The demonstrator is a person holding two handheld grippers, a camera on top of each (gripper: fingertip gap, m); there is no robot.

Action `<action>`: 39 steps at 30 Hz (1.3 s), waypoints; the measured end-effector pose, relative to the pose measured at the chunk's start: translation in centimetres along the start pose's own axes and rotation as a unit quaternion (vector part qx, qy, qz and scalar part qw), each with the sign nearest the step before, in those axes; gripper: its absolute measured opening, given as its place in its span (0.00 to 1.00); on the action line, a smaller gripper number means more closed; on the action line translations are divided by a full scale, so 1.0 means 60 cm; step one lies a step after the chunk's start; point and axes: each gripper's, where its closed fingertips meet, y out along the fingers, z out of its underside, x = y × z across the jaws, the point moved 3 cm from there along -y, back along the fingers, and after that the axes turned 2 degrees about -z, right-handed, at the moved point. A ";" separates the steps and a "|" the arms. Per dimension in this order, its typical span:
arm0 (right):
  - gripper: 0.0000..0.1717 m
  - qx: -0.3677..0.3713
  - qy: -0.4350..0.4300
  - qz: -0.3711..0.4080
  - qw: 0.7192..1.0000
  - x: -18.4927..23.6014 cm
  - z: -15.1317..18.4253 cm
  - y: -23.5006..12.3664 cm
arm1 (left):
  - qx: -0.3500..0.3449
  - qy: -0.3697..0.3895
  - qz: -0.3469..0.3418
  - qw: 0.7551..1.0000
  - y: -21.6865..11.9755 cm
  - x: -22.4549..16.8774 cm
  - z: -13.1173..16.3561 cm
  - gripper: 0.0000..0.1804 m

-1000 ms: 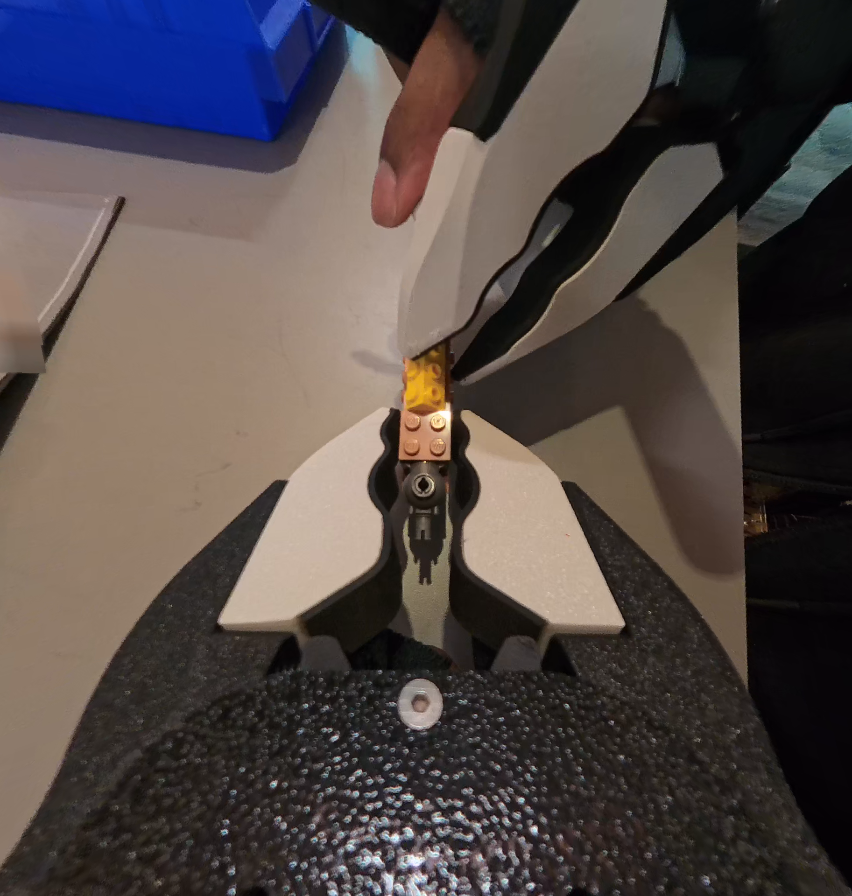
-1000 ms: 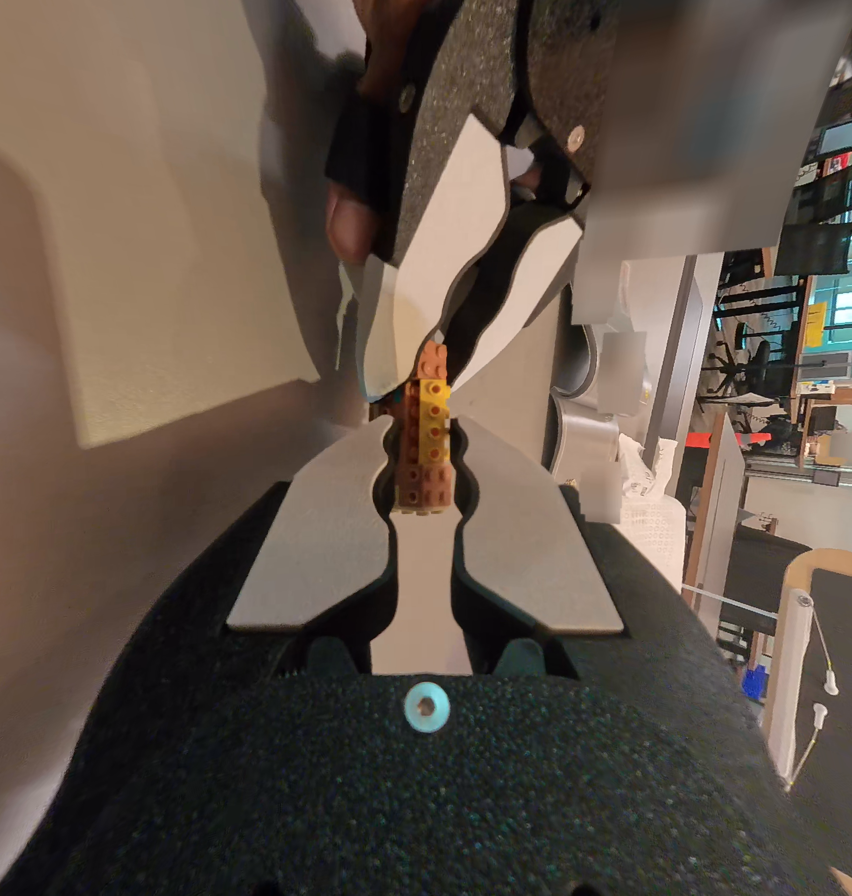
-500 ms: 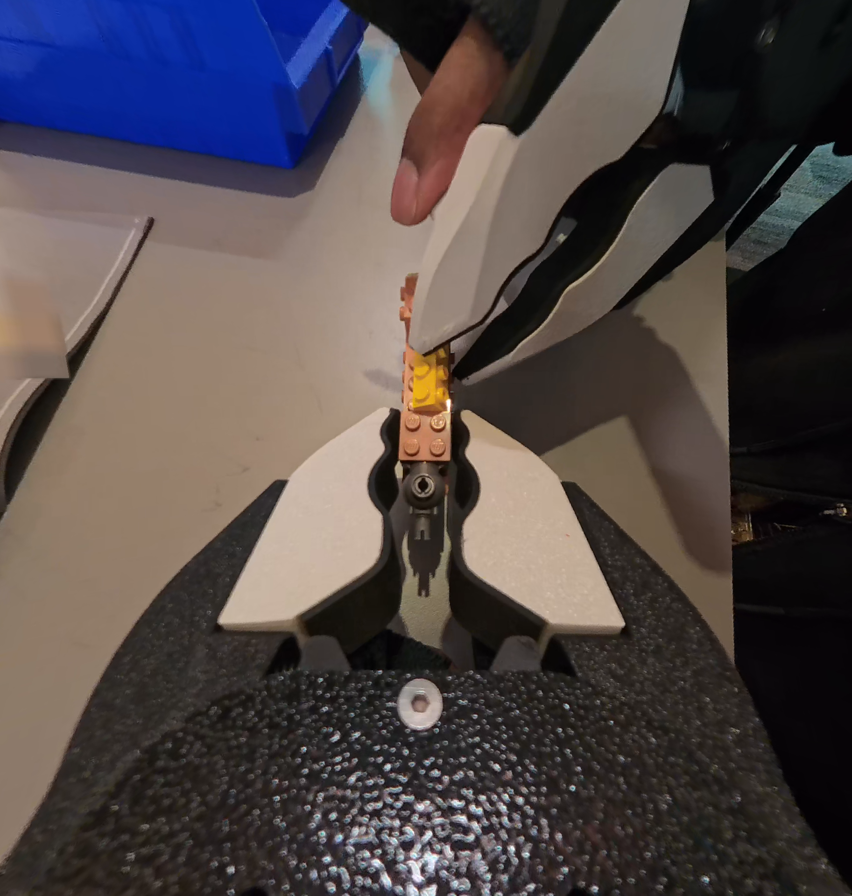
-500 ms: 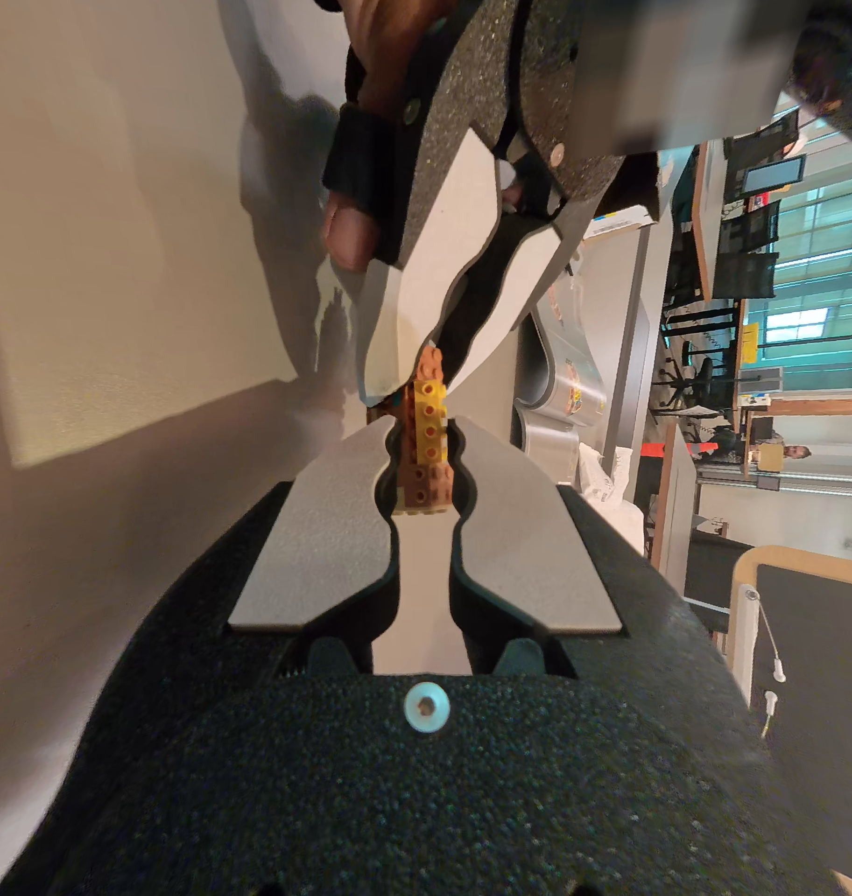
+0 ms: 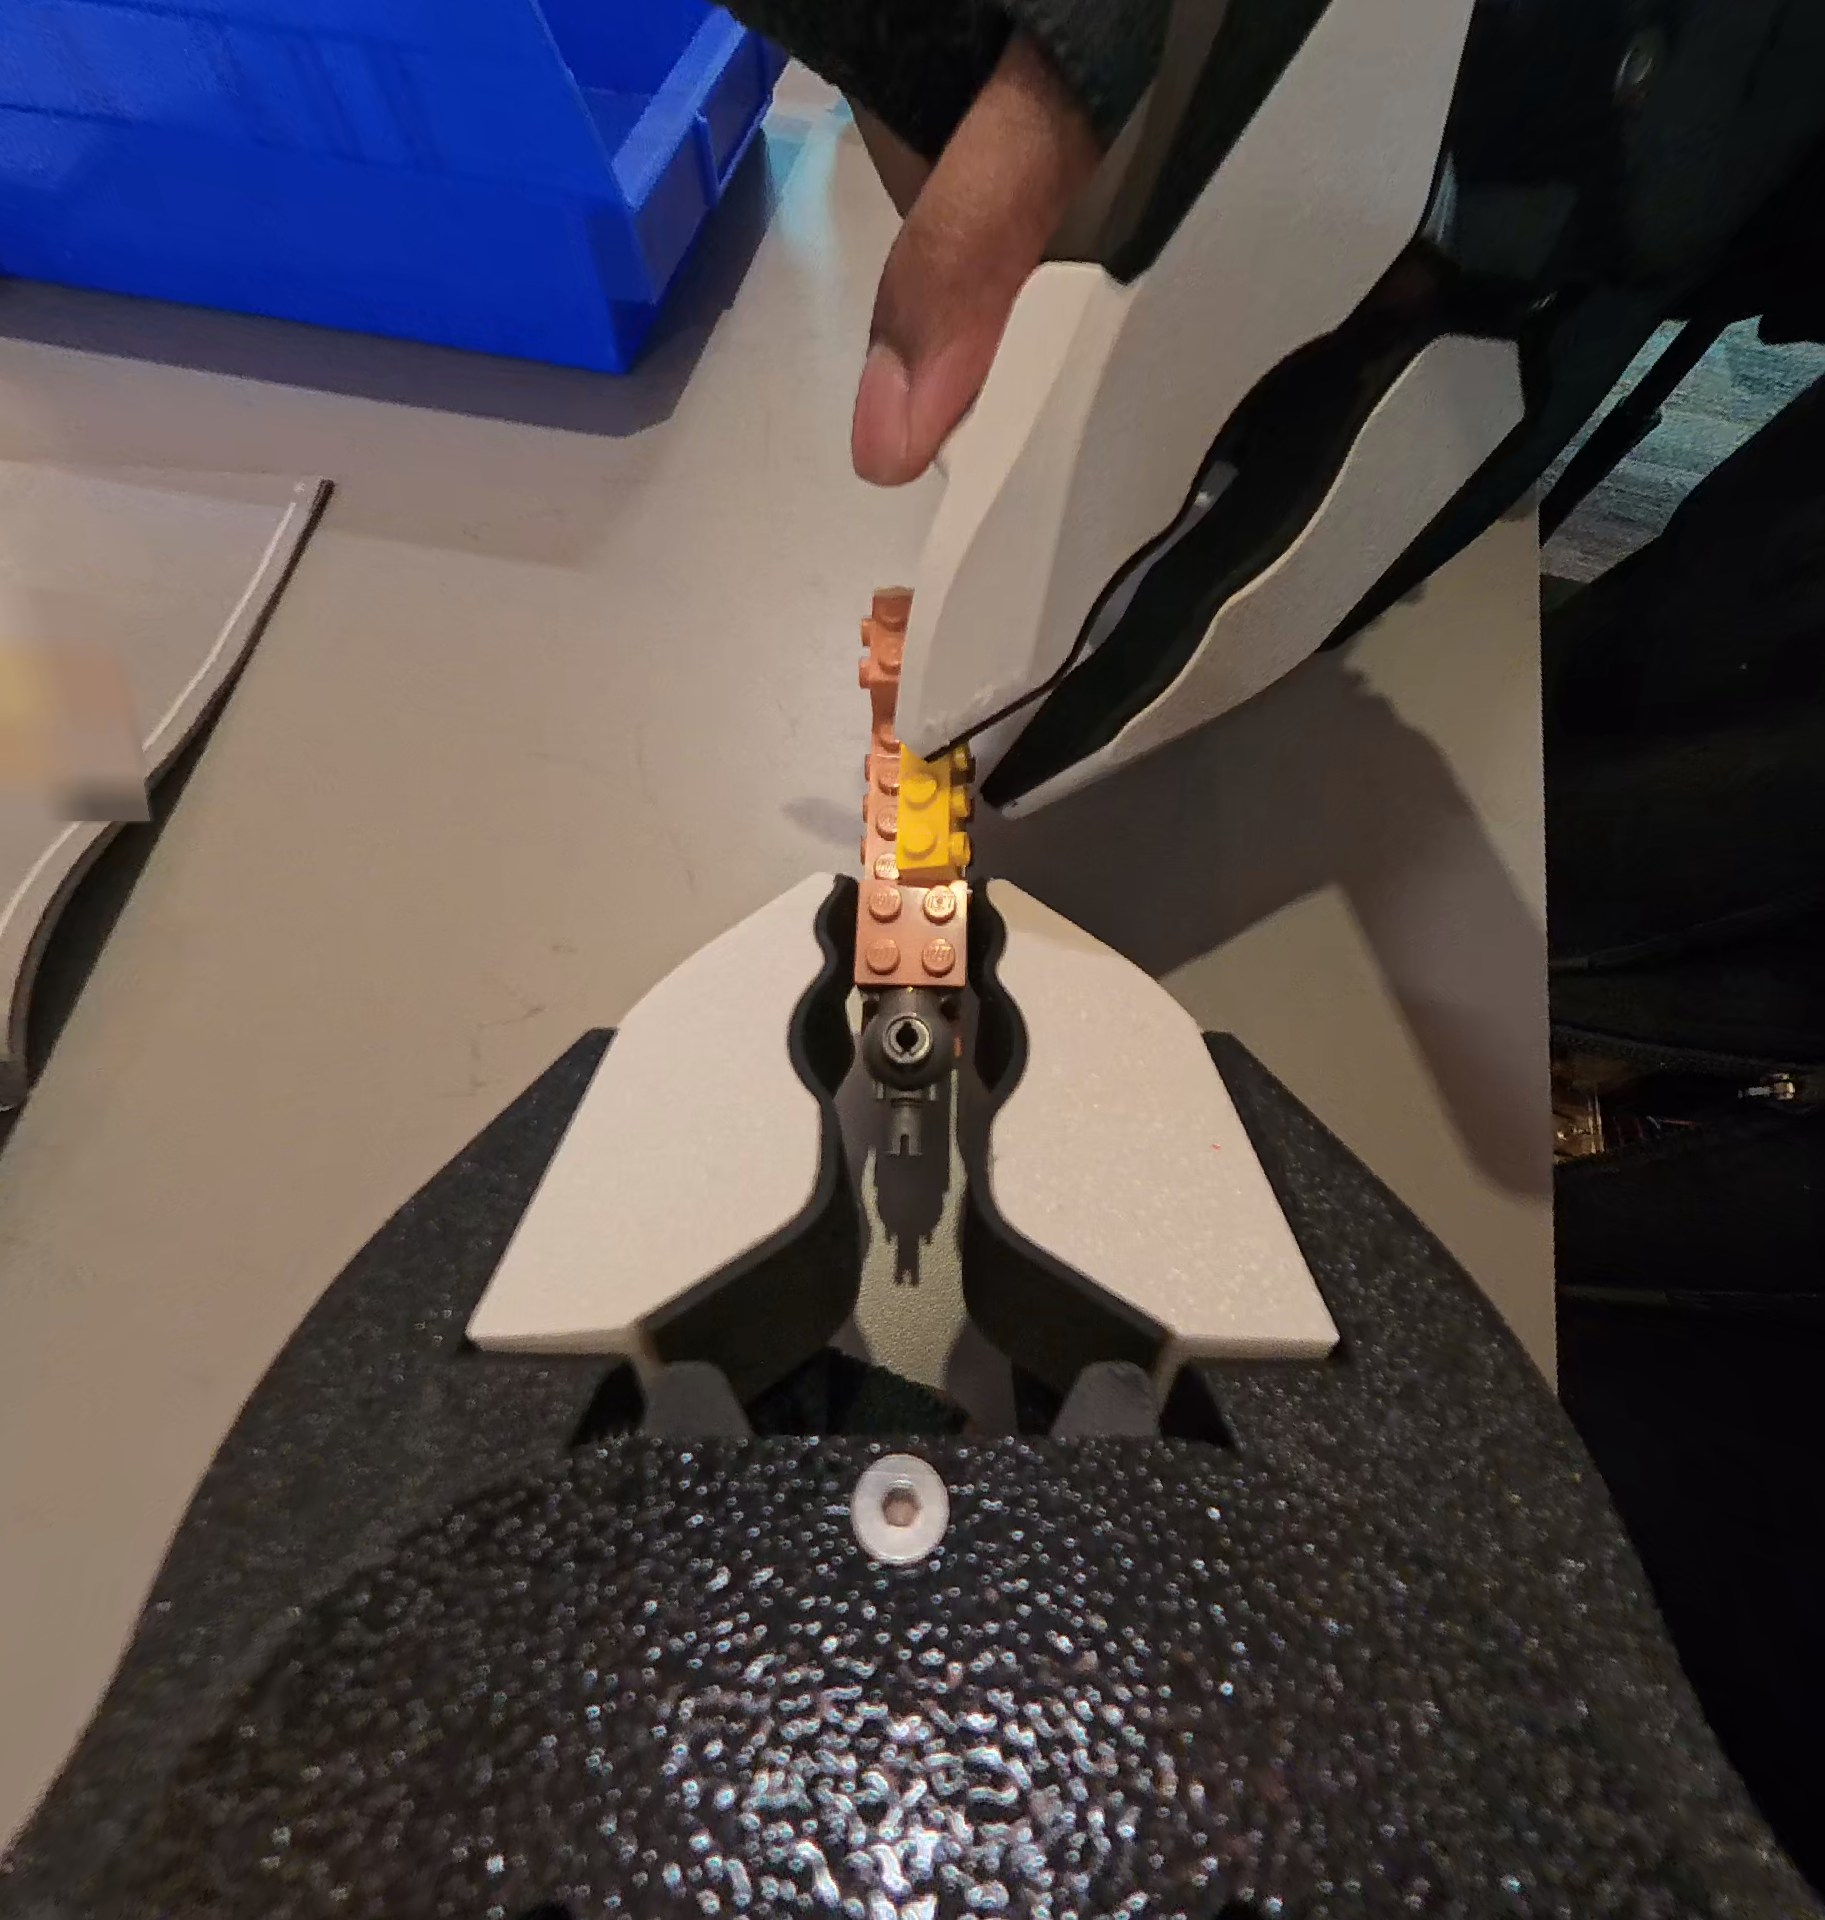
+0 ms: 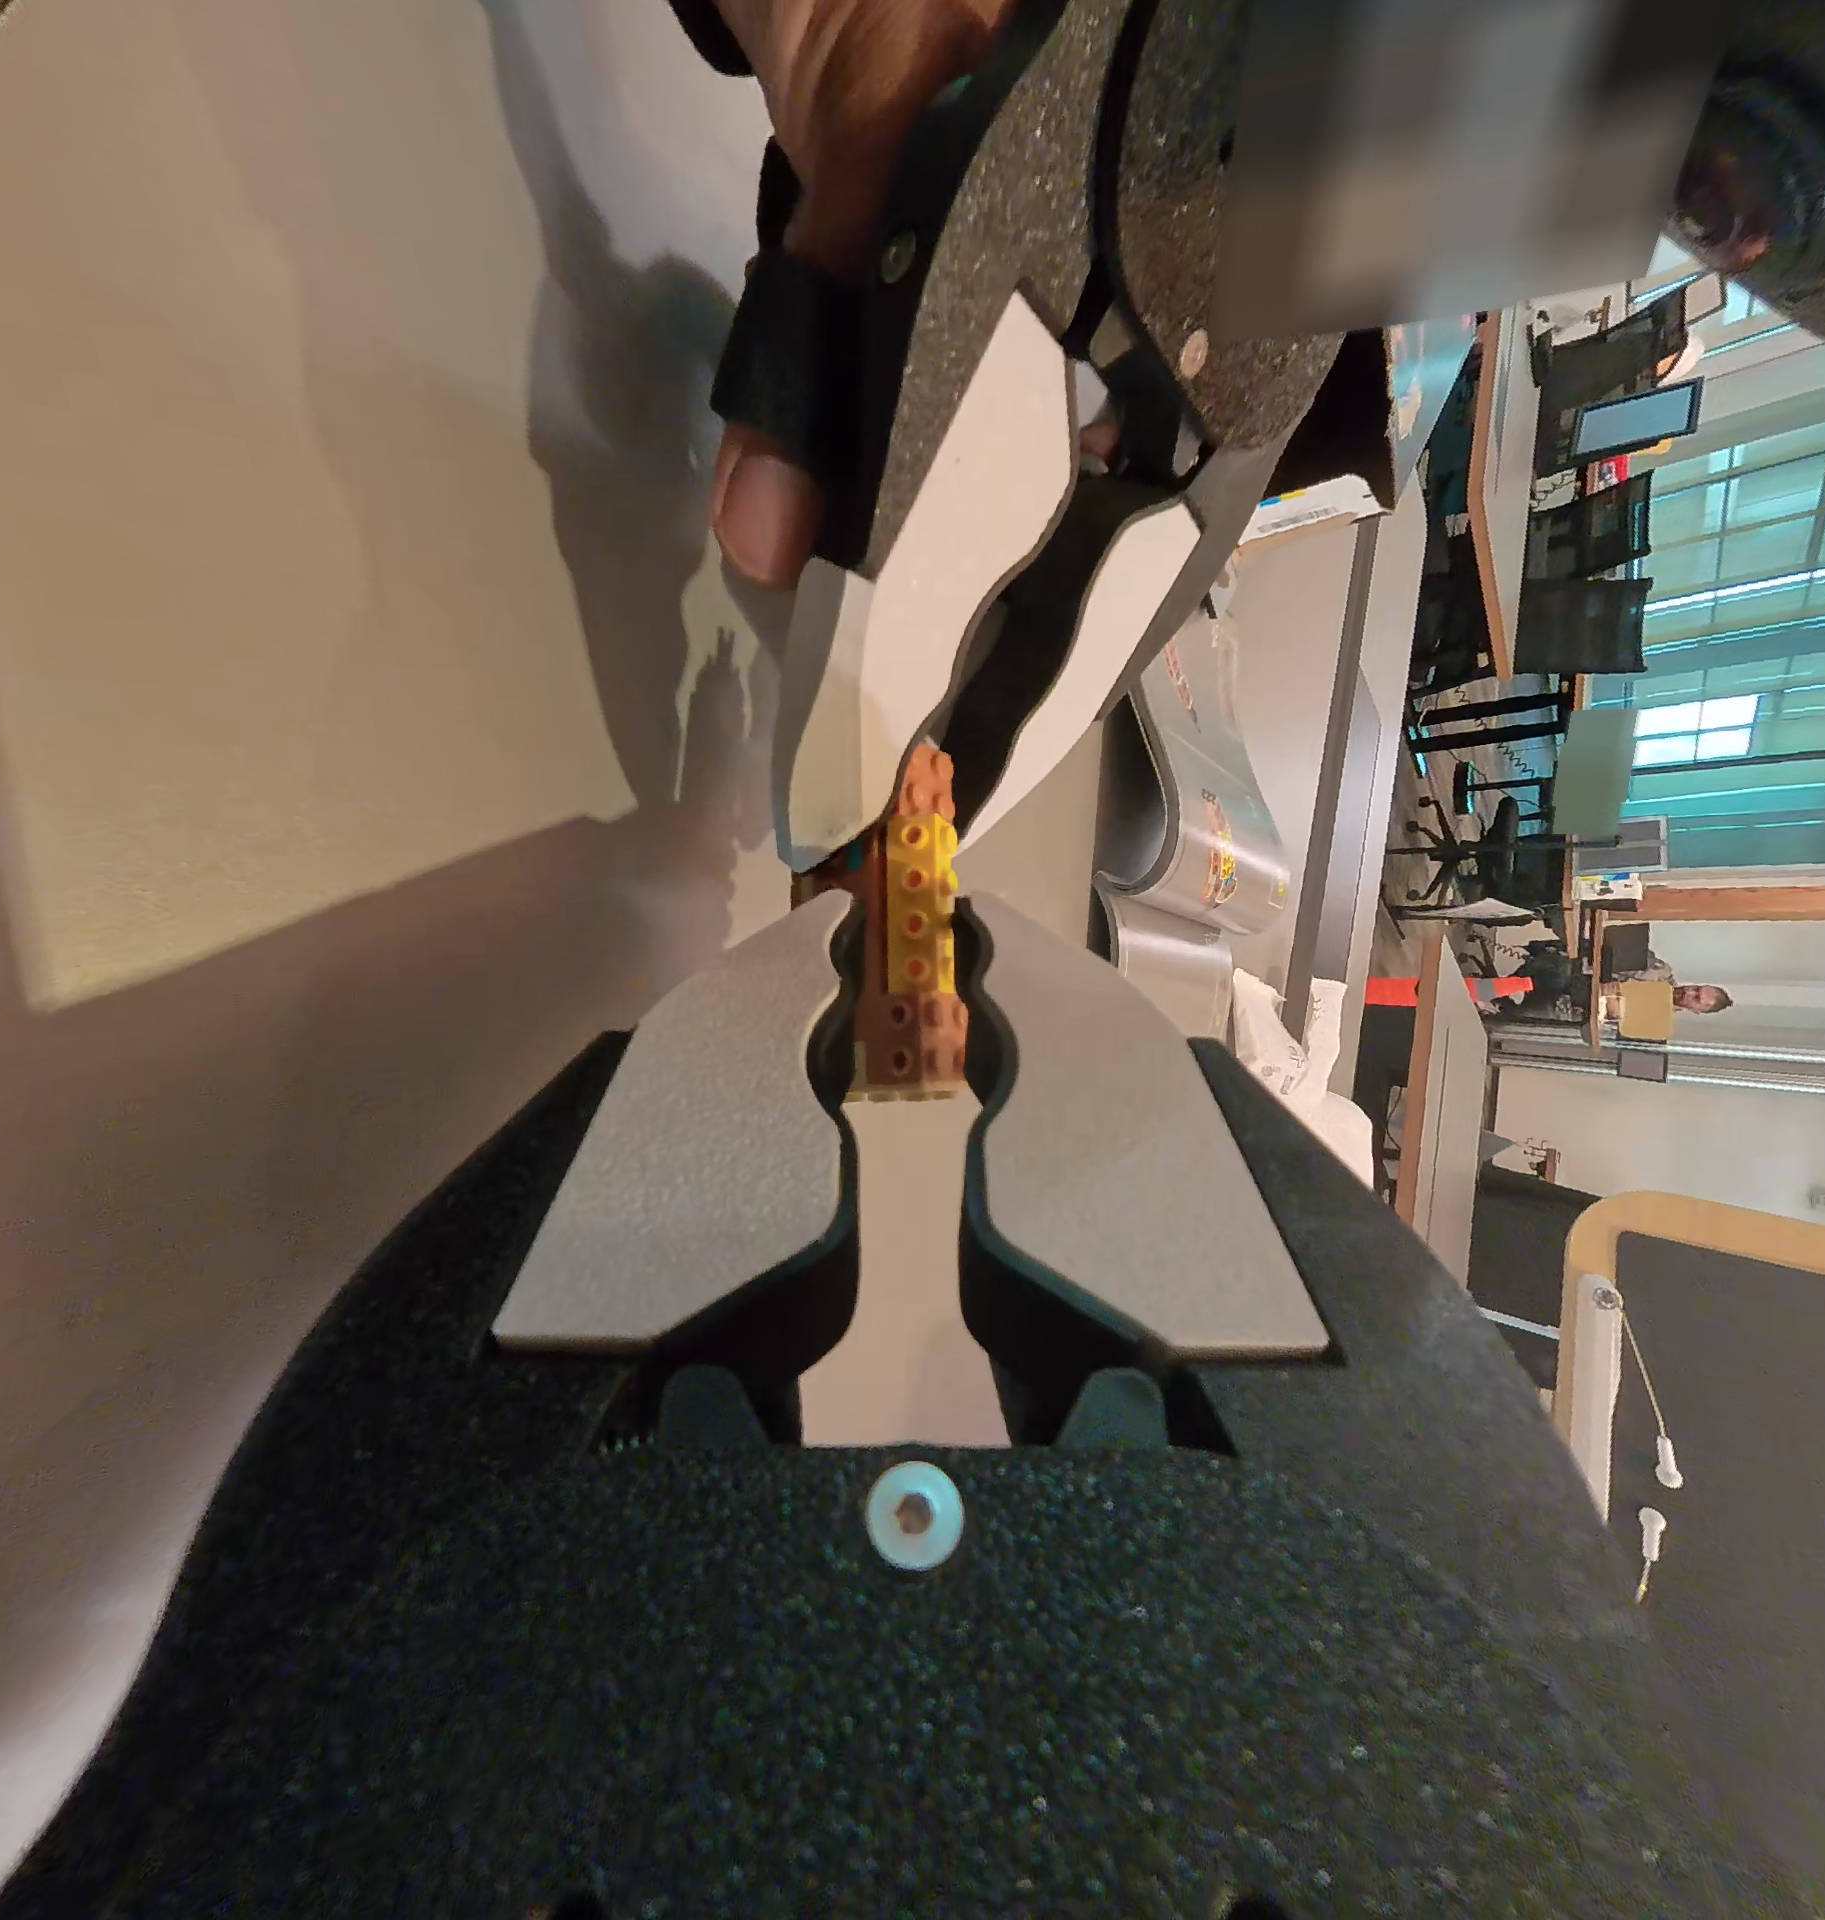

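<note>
A small brick assembly (image 5: 913,831) of brown and yellow studded bricks is held in the air between both grippers. My left gripper (image 5: 913,894) is shut on its brown square end, with a dark grey round part (image 5: 906,1047) just behind that brick between the fingers. My right gripper (image 6: 906,920) is shut on the yellow and brown bricks (image 6: 918,935) of the same assembly. In the left wrist view the right gripper (image 5: 965,774) comes in from the upper right onto the yellow brick. In the right wrist view the left gripper (image 6: 892,821) comes in from above.
A beige table (image 5: 472,831) lies below, with its edge at the right (image 5: 1536,727). A blue bin (image 5: 316,156) stands at the far left. A grey curved board (image 5: 160,582) lies at the left. A person's thumb (image 5: 929,343) rests on the right gripper. Only a small space, under 4 cm, lies between the two pairs of fingers.
The right gripper's jaws have narrowed a little on the assembly. More of the brown strip and yellow brick now shows past its tip in the left wrist view. Both grippers keep their hold.
</note>
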 end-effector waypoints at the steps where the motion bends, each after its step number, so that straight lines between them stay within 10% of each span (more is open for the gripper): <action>1: 0.09 -0.002 -0.001 0.001 1.000 0.000 0.000 0.000 | 0.000 0.001 0.000 1.000 0.000 0.000 0.000 0.11; 26: 0.10 -0.014 -0.046 0.026 0.999 -0.008 -0.006 -0.007 | 0.001 0.029 -0.009 1.000 -0.008 -0.001 -0.009 0.11; 39: 0.31 -0.028 -0.097 0.106 0.989 -0.021 0.008 -0.031 | 0.004 0.019 0.001 1.000 -0.024 0.005 -0.016 0.11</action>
